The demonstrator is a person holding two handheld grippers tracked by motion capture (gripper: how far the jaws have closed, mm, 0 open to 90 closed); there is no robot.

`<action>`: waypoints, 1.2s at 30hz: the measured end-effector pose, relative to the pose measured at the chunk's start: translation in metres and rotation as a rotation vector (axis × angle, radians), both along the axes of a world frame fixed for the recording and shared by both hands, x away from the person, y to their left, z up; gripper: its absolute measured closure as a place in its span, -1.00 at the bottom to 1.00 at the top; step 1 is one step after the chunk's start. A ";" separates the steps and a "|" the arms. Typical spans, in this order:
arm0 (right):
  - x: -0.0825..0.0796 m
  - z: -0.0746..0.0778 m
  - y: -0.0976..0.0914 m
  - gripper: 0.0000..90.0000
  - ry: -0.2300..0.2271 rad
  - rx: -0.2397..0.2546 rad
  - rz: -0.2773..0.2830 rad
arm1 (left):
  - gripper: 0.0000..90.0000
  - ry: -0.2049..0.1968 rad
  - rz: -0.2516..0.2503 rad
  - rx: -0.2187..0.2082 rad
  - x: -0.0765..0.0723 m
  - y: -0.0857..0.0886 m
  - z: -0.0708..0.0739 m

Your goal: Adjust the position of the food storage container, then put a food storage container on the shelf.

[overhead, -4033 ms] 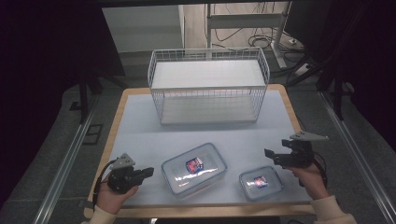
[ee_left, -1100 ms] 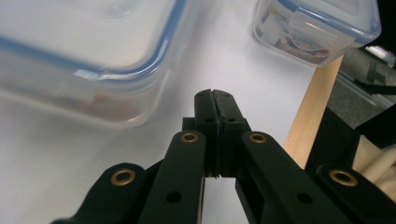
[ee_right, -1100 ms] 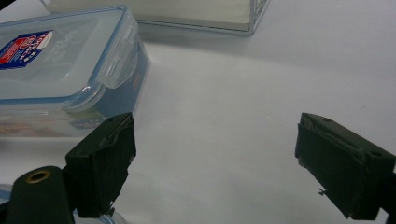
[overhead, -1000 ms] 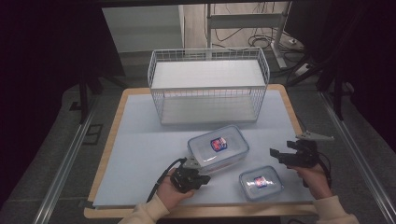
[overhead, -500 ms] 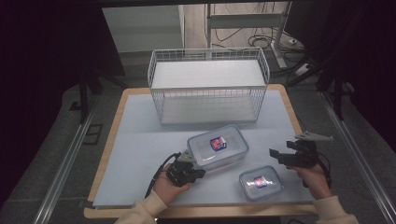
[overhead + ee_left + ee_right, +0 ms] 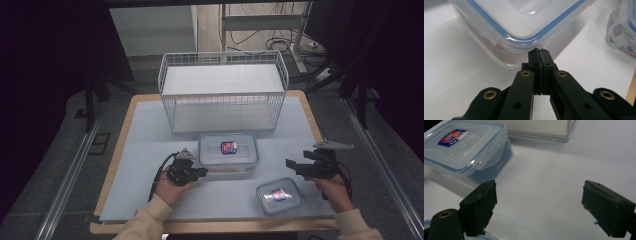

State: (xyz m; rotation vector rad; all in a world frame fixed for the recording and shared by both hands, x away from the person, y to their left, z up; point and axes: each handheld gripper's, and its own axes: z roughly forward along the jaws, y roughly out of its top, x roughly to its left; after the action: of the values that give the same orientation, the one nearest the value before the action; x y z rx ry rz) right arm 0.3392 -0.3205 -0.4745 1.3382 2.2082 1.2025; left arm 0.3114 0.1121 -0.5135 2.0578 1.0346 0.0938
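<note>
Beside the large container [image 6: 228,152], left claw [image 6: 539,53] pressed together at its corner, right claw [image 6: 539,206] spread wide, held level.

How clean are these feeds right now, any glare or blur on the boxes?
High view: dark surround, bright table, glare on the small box lid. Left gripper view: the large box looms close and soft, washed-out white; the left tool is sharper. Right gripper view: evenly lit, jaws slightly soft.

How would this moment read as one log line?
left tool: shut, tip at large lidded container corner | right tool: open, empty | small container: on table
</note>
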 end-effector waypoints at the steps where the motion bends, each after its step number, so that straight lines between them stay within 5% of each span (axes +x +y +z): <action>1: 0.000 0.000 0.001 -0.72 0.001 -0.003 0.002 | 1.00 0.001 0.004 0.004 0.000 0.001 -0.001; 8: 0.001 0.000 0.005 -0.72 -0.006 -0.004 0.007 | 0.98 0.001 0.007 0.008 -0.005 0.008 0.001; 15: -0.002 0.004 0.008 -0.71 -0.017 0.009 0.028 | 0.99 -0.057 0.020 -0.011 -0.029 0.024 0.016; 20: -0.001 0.004 0.007 -0.71 -0.015 0.014 0.027 | 0.98 -0.047 0.090 -0.052 -0.032 0.056 0.021; 26: 0.000 0.004 0.008 -0.70 -0.014 0.014 0.033 | 0.94 -0.050 0.153 -0.067 -0.027 0.067 0.020; 29: -0.004 0.007 0.010 -0.68 -0.027 0.017 0.053 | 0.42 -0.089 0.207 -0.064 -0.029 0.065 0.025; 32: -0.006 0.011 0.013 -0.68 -0.044 0.023 0.075 | -0.15 -0.082 0.226 -0.075 -0.027 0.066 0.027; 36: -0.005 0.011 0.015 -0.63 -0.042 0.041 0.124 | -0.48 -0.047 0.222 -0.114 -0.022 0.069 0.026</action>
State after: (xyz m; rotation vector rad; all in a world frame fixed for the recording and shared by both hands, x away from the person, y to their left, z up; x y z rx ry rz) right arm 0.3340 -0.3054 -0.4635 1.1946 2.2777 1.3138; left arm 0.2899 0.1814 -0.4871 1.8251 1.2086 0.1922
